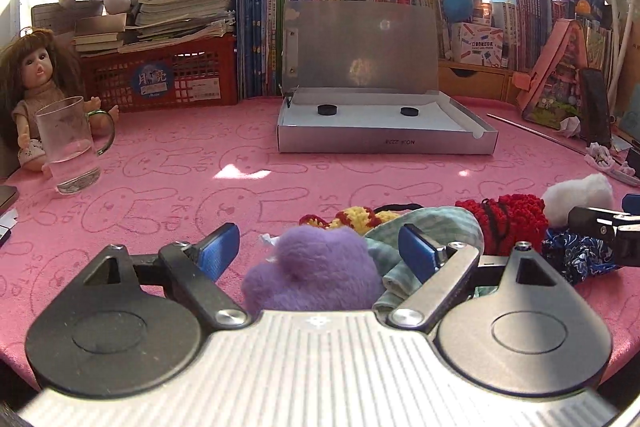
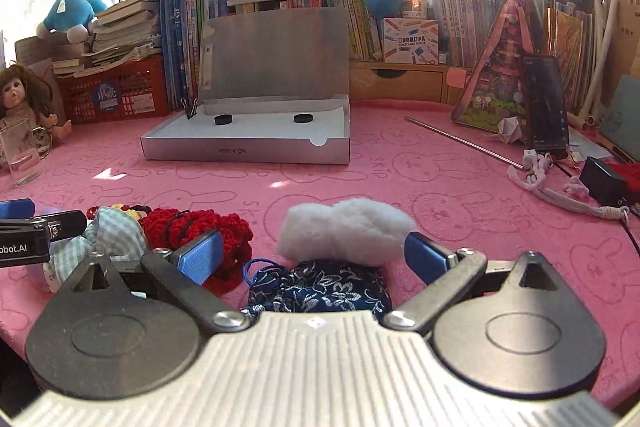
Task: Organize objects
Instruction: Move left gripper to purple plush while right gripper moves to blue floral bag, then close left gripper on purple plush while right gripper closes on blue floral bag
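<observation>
Purple plush: soft lilac toy [image 1: 312, 275], lying on the pink counter [image 1: 168, 187] between the blue pads of the left hand-held gripper [image 1: 320, 251]; jaws wide, pads not pressing it.
Navy pouch: brocade bag [image 2: 320, 287] with white fluff ball [image 2: 348, 231] just beyond it, both framed by the right hand-held gripper [image 2: 312, 255]; jaws wide, nothing gripped.
Neighbours: checked cloth [image 1: 432, 227], red crochet piece [image 1: 504, 219], yellow crochet piece [image 1: 360, 217], crowded together and touching.
Destination, judged: open silver box [image 1: 384, 143] at the far side, holding two black discs.
Step in hand, judged: settle each pair of pads around one item only.
Handling advice: close low and centred on the plush body; keep the right pad clear of the checked cloth.
Risk: soft neighbours snag and drag along.
</observation>
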The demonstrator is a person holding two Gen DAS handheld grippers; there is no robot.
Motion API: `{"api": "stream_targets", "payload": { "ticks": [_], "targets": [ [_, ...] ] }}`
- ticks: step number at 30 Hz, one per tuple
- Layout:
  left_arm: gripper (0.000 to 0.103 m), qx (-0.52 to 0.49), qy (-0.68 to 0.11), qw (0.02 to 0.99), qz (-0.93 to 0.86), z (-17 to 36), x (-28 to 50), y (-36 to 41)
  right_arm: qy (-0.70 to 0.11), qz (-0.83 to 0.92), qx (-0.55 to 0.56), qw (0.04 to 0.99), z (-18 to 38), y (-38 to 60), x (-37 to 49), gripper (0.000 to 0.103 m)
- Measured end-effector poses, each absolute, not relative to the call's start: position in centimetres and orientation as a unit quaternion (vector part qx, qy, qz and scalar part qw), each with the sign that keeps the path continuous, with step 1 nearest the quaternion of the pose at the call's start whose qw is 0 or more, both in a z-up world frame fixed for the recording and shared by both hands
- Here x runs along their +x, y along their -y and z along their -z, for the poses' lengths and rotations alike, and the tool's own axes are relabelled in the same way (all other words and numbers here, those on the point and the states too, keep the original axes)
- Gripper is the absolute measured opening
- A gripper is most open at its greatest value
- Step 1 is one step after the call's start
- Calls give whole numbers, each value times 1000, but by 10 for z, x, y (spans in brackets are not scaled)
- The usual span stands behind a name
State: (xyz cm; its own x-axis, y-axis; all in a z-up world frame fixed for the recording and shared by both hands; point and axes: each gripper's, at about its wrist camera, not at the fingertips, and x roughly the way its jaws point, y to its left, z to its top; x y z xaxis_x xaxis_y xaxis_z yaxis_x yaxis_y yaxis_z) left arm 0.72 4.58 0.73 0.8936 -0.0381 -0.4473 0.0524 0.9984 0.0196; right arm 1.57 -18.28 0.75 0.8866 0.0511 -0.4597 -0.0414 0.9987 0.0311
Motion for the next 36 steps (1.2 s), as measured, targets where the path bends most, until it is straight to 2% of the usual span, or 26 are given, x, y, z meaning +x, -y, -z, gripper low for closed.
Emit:
{"api": "stream_targets", "payload": {
  "ticks": [14, 24, 36],
  "targets": [
    [90, 20, -247, 969, 8, 8, 5, -51, -272, -14, 14, 962, 16, 181, 21, 101],
    [90, 21, -231, 973, 4, 4, -2, -58, -285, -11, 6, 959, 25, 177, 28, 101],
    [90, 11, -268, 963, -2, 23, 11, -55, -286, -1, 0, 958, 33, 176, 30, 103]
  ]
}}
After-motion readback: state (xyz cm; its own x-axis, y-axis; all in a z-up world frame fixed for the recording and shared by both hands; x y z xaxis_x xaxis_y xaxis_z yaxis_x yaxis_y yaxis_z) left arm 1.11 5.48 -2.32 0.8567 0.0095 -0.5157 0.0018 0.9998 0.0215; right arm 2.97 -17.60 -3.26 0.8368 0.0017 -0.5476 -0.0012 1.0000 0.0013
